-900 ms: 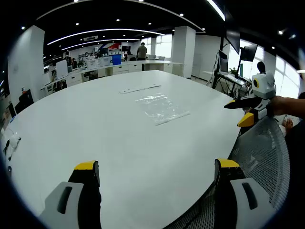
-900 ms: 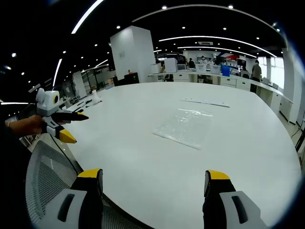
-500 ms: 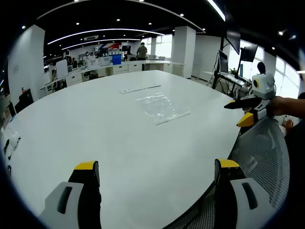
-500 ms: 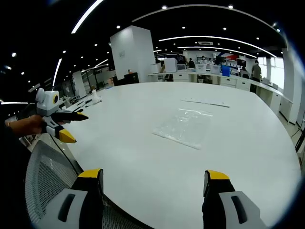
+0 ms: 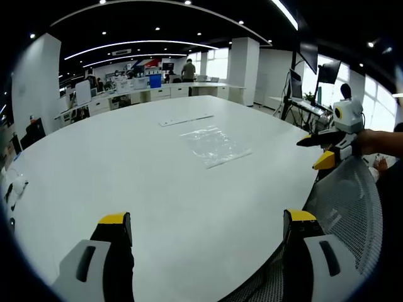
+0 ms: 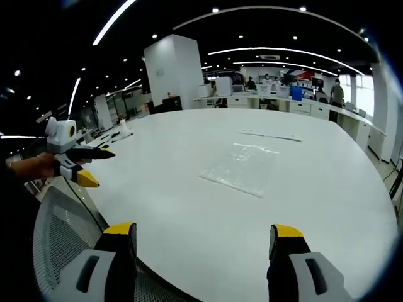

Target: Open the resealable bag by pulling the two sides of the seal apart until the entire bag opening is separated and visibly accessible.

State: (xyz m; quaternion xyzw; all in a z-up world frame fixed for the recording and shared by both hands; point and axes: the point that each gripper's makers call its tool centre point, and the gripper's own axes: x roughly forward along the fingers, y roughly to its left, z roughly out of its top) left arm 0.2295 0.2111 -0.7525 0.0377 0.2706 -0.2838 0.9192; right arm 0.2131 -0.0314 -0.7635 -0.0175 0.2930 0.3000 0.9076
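Both hand-held grippers, left [image 5: 200, 228] and right [image 6: 198, 236], hover wide open and empty, ready for the resealable bag [image 5: 215, 145] lying flat toward twelve o'clock on the counter [image 5: 126, 163].

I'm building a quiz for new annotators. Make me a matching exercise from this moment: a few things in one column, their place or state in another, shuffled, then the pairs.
Things:
1. resealable bag
2. thin white strip
3. left gripper
4. mesh chair back

Places or states:
A. jaws wide apart, holding nothing
B. flat on the white table, mid-surface
C. at the table's near edge
D. on the table beyond the bag

Pairs: 1-B, 2-D, 3-A, 4-C
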